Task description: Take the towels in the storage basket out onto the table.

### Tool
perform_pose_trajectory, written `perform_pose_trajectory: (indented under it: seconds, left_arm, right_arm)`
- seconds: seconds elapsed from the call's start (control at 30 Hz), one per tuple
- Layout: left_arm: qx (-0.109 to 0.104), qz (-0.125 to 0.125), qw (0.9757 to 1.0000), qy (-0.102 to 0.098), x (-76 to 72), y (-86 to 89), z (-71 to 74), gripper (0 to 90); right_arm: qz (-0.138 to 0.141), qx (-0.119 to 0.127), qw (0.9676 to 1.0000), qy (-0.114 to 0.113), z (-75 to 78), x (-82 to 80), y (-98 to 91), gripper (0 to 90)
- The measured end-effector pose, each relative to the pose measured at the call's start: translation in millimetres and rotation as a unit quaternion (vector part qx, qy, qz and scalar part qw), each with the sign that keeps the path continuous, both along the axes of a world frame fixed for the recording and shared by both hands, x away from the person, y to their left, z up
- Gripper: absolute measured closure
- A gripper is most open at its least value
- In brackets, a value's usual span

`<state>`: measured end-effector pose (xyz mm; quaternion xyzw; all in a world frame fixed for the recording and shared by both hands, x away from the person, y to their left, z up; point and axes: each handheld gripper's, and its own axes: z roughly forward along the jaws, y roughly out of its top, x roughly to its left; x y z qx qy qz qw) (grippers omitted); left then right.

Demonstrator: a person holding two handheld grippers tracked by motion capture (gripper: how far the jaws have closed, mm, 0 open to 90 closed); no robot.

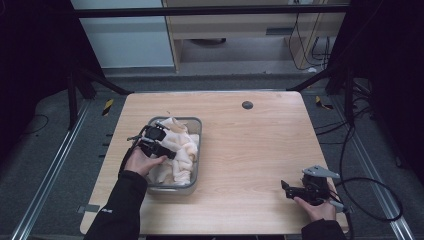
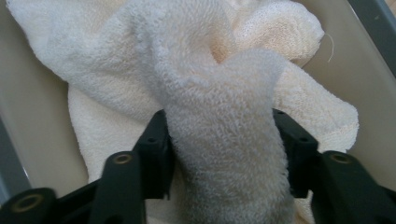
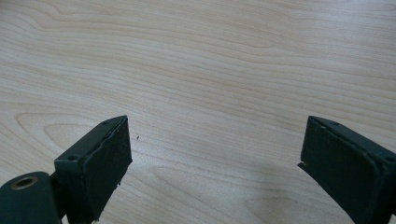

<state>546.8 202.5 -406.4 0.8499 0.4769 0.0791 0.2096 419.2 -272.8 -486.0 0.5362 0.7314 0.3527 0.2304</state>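
Clearly cream, fluffy, bunched towel [image 2: 224, 154].

Lab recording bay: black frame [image 1: 210, 10], floor rails [image 1: 47, 175], loose cables [image 1: 370, 185], wooden table [image 1: 250, 150].

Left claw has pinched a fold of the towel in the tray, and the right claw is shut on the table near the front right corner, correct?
Not quite. The left claw does pinch a fold of the towel in the tray, but the right claw is open with nothing between its pads, over the bare table. The right gripper view shows this.
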Motion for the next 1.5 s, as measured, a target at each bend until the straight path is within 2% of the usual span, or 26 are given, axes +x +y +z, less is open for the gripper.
perform_pose_trajectory:
  seconds: [0.07, 0.23, 0.5, 0.7, 0.97, 1.5]
  left_arm:
    - [0.003, 0.003, 1.0, 0.0, -0.3, -0.3, 0.4, 54.4]
    - [0.008, 0.006, 0.9999, -0.005, -2.6, -1.7, 3.0, 62.6]
    - [0.007, 0.006, 0.9997, -0.024, -8.7, -1.2, 15.0, 69.3]
    - [0.001, 0.003, 0.9992, -0.041, -14.0, 1.7, 29.5, 70.7]
    - [-0.022, 0.006, 0.9973, -0.07, -23.2, 8.2, 58.5, 71.4]
    - [-0.035, -0.006, 0.9936, -0.108, -37.5, 11.1, 107.4, 71.5]
  right_arm:
    - [0.001, 0.0, 1.0, 0.001, 0.0, 0.0, -0.1, 8.7]
    - [0.001, 0.001, 1.0, 0.003, 0.2, -0.1, 0.2, 8.7]
    - [0.001, 0.0, 1.0, 0.003, 0.3, -0.2, 0.0, 8.6]
    - [0.0, -0.002, 1.0, 0.001, 0.2, 0.0, -0.3, 8.4]
    - [0.0, -0.003, 1.0, 0.001, 0.2, 0.0, -0.4, 8.2]
    - [0.0, -0.004, 1.0, 0.002, 0.2, 0.2, -0.5, 8.1]
